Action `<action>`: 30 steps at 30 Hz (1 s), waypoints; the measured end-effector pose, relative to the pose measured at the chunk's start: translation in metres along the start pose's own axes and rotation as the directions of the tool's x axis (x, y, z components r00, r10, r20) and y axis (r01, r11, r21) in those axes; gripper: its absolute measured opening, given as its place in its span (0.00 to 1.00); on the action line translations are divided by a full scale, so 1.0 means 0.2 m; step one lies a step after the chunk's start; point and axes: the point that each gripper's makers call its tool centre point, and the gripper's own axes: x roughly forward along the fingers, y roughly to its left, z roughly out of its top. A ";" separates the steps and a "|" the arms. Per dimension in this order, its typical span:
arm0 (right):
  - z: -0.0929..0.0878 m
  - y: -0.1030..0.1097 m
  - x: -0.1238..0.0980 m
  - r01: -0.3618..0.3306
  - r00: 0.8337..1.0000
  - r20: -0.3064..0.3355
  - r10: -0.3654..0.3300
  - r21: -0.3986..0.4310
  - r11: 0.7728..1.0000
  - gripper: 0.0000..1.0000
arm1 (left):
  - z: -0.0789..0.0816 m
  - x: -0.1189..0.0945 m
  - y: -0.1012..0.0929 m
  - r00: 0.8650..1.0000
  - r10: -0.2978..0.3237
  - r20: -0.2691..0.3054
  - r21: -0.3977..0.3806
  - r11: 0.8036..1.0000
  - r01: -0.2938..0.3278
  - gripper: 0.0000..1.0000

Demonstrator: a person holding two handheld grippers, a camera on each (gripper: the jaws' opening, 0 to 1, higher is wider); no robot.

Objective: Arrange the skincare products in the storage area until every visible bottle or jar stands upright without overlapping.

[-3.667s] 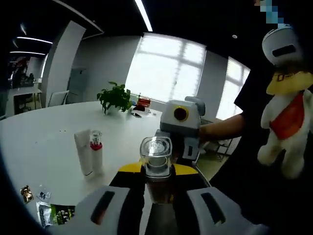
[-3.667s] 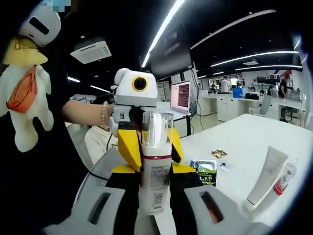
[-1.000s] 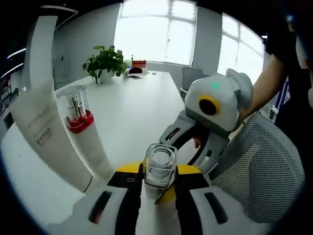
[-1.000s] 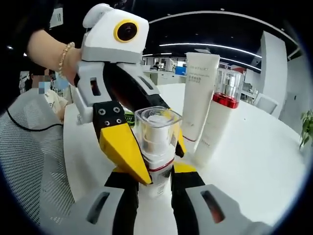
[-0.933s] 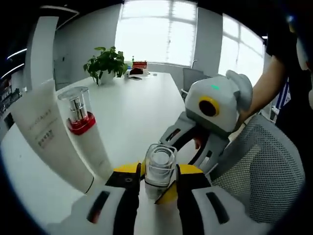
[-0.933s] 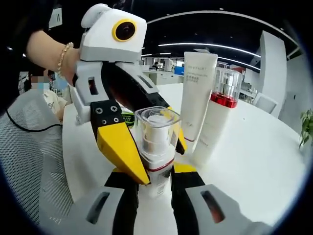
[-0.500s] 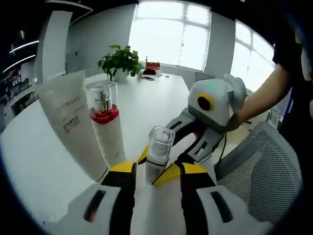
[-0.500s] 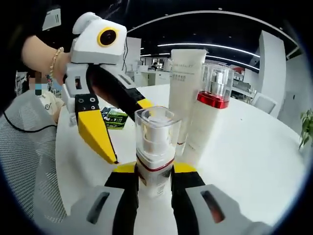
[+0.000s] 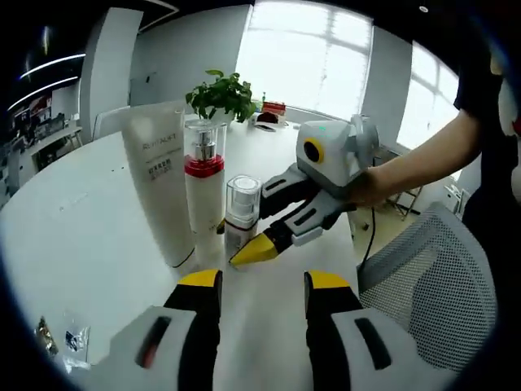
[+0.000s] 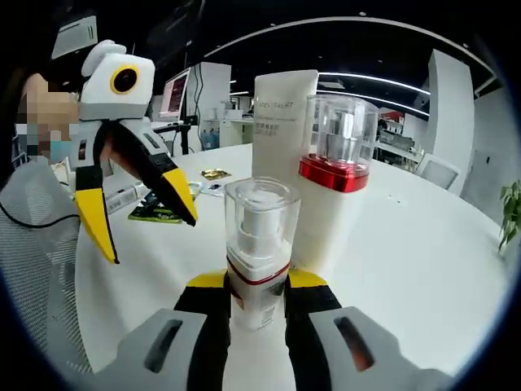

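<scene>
A small white pump bottle (image 10: 259, 252) with a clear cap stands upright on the white table (image 10: 423, 277), and my right gripper (image 10: 249, 283) is shut on its lower part. Just behind it stand a taller bottle with a red collar (image 10: 335, 187) and a white tube (image 10: 281, 122) on its cap. In the left gripper view the same three stand in a row: tube (image 9: 159, 191), red-collared bottle (image 9: 203, 195), small bottle (image 9: 242, 208), with the right gripper (image 9: 264, 244) reaching in from the right. My left gripper (image 9: 262, 285) is open, holding nothing, a short way back from them; it also appears as the left gripper (image 10: 151, 236).
A potted plant (image 9: 224, 94) sits at the far end of the table (image 9: 81, 236). Small packets lie near the table's edge (image 9: 49, 338) and beyond the left gripper (image 10: 155, 213). A mesh office chair (image 9: 431, 293) stands off the table's right side, next to a person's arm (image 9: 415, 167).
My left gripper has let go of the small bottle and drawn back from it, jaws apart. My right gripper stays shut on the bottle, now standing close by the red-collared bottle.
</scene>
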 end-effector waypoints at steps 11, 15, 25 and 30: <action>0.02 0.01 0.01 0.010 1.000 0.004 -0.010 0.040 0.999 0.25 | 0.00 -0.04 0.03 1.000 0.024 0.003 -0.009 1.000 -0.024 0.33; 0.01 0.02 0.00 0.012 1.000 0.008 -0.013 0.072 0.997 0.25 | 0.00 -0.04 0.02 1.000 0.023 0.007 -0.011 1.000 -0.023 0.33; -0.03 0.02 -0.03 0.029 0.999 -0.019 -0.028 0.092 0.995 0.28 | 0.00 -0.05 0.01 1.000 0.021 0.008 -0.011 1.000 -0.021 0.33; -0.08 0.03 -0.03 0.028 0.998 -0.050 -0.024 0.078 0.997 0.24 | 0.00 -0.05 0.01 1.000 0.020 0.006 -0.013 1.000 -0.020 0.33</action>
